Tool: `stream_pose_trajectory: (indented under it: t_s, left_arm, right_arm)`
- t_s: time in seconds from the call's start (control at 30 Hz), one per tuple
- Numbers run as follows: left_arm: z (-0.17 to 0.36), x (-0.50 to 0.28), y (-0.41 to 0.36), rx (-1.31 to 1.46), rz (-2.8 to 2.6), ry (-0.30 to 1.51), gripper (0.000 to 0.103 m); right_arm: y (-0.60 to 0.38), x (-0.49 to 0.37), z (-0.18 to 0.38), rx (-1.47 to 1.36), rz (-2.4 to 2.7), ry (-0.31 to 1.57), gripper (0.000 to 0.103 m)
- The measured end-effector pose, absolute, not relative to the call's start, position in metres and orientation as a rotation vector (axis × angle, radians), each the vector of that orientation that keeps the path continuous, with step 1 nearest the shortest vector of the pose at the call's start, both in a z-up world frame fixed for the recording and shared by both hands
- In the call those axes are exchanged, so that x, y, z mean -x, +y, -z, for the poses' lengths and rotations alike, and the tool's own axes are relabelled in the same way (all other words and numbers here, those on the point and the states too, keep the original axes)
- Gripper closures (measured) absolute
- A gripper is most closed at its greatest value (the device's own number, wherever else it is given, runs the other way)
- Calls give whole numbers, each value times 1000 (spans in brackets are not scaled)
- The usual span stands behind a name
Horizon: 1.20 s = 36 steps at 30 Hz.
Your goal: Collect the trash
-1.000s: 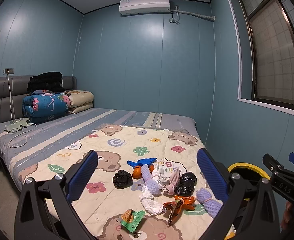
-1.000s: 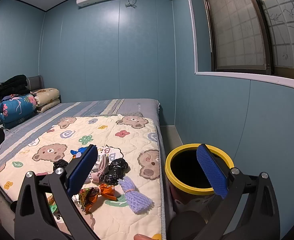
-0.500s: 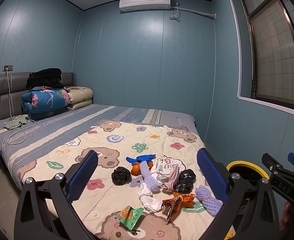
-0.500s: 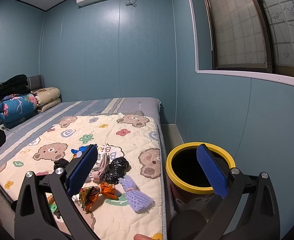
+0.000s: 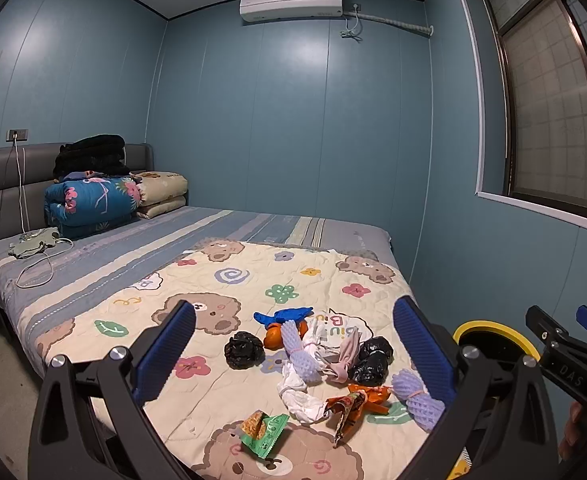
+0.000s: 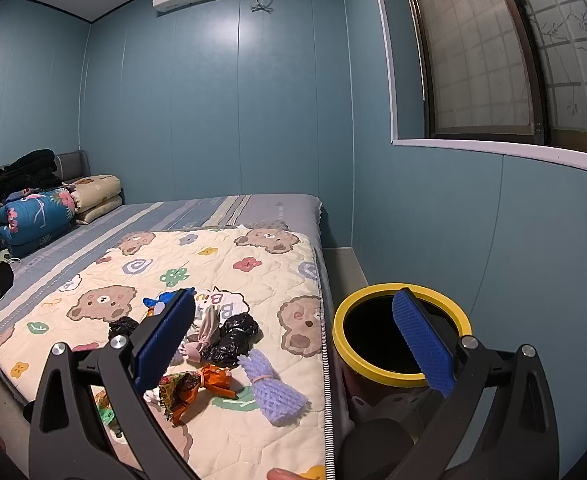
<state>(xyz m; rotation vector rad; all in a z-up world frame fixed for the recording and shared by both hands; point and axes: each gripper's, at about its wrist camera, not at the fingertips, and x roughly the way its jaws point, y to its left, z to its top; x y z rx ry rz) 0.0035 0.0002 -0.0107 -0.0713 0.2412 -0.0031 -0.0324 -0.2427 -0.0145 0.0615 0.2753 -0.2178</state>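
Beside bed (image 6: 253, 208), yellow-rimmed bin (image 6: 401, 376), interior dark.

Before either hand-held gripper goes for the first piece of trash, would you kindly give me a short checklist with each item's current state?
1. Left hand-held gripper open and empty: ok.
2. Right hand-held gripper open and empty: ok.
3. Yellow-rimmed bin mouth unobstructed, standing beside the bed: ok.
4. Purple foam net lying apart near the quilt edge by the bin, graspable: ok.
5. Trash pile untangled: cannot tell; pieces overlap.
6. Bin holds room: cannot tell; interior is dark.
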Motion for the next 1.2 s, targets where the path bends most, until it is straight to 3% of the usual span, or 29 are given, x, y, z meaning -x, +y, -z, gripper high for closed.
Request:
stream_pose_trajectory:
  t_s: [1.2]
  left_arm:
    - [11, -5, 2, 72, 2, 250, 7]
  right_arm:
    - [-243, 33, 19, -76, 201, 268, 8]
